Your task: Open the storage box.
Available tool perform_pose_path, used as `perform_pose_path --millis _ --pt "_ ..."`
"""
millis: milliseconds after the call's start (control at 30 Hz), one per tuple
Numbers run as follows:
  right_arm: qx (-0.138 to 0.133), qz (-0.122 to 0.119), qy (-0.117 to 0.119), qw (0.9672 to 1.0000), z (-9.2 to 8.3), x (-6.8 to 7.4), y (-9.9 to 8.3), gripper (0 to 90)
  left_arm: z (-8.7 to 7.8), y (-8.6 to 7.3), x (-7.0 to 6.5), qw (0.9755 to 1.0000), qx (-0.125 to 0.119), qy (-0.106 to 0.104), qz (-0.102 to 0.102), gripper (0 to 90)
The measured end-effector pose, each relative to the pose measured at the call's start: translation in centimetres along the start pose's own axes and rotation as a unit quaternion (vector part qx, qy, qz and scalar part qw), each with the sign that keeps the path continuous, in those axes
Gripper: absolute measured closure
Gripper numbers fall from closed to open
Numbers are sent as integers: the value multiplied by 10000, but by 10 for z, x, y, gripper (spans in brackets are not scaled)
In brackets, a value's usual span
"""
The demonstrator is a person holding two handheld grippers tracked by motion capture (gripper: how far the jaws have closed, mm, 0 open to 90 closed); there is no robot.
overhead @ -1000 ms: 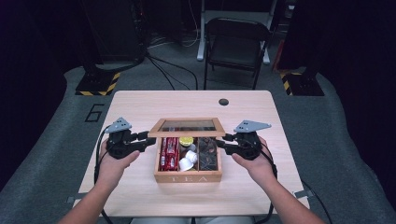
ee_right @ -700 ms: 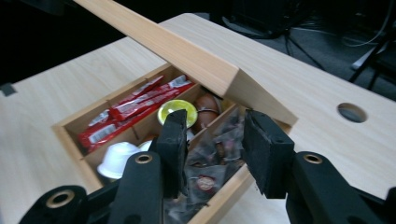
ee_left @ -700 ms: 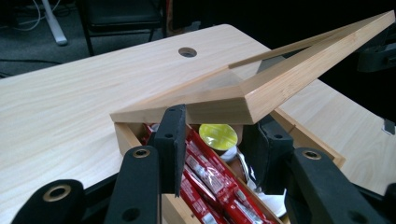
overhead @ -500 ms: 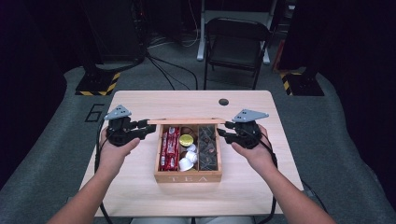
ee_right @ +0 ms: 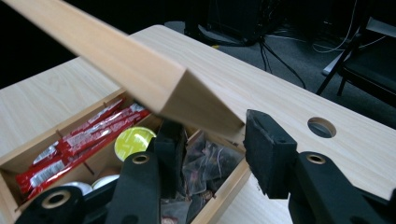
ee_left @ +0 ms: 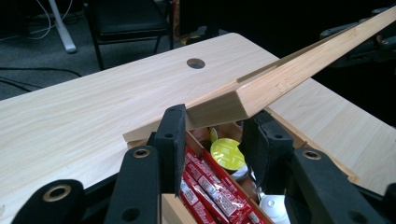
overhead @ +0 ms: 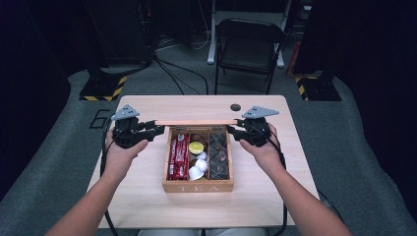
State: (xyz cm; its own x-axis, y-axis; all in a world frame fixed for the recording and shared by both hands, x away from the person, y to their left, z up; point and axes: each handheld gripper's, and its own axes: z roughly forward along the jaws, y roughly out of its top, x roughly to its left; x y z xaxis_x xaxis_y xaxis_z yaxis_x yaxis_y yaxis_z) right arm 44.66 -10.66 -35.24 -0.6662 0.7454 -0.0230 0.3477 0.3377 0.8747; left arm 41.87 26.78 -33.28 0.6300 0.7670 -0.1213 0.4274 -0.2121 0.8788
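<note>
High view: the wooden lid [overhead: 195, 122] is raised edge-on above the back edge of the tea box [overhead: 198, 186], its long axis running left to right across the table [overhead: 147, 196]. The left gripper [overhead: 158, 131] is clamped on the lid's left end. The right gripper [overhead: 231, 131] has its jaws around the right end; they have just been easing apart, one pad standing off the wood.

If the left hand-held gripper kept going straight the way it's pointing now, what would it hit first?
Most likely the raised wooden lid, whose corner already sits between the jaws of the left hand-held gripper. Just below lies the open tea box with red packets. Depth is hard to judge.
</note>
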Motion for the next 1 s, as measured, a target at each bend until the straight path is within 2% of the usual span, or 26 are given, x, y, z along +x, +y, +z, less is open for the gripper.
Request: perform_pose_path --millis 67,167,200,267,400,533,733,900,1000 --pt "-30 51 -12 10000 2 0 2 581 1 0 0 10000 -41 11 -21 601" --pt "-2 -89 -56 9999 3 -1 4 587 1 0 1 10000 -61 15 -14 601" --pt "26 -64 -98 9999 3 0 4 589 2 0 0 10000 -75 29 -30 599" --pt "26 -120 -117 9999 3 0 5 591 4 -1 1 10000 2 52 -3 585" --pt "1 -114 -118 9999 4 -1 6 593 15 -6 4 9999 70 138 -14 539" --pt "-37 -86 -154 9998 5 -3 9 597 24 -6 6 9997 49 238 -27 530" --pt "-58 -142 -173 9997 7 -5 13 603 35 -4 13 9992 -36 393 -108 547" --pt "-59 -147 -194 9997 8 -6 15 604 39 -1 11 9982 -86 592 39 577" --pt "-66 -74 -195 9998 9 -7 17 603 40 1 12 9981 -98 613 57 596"
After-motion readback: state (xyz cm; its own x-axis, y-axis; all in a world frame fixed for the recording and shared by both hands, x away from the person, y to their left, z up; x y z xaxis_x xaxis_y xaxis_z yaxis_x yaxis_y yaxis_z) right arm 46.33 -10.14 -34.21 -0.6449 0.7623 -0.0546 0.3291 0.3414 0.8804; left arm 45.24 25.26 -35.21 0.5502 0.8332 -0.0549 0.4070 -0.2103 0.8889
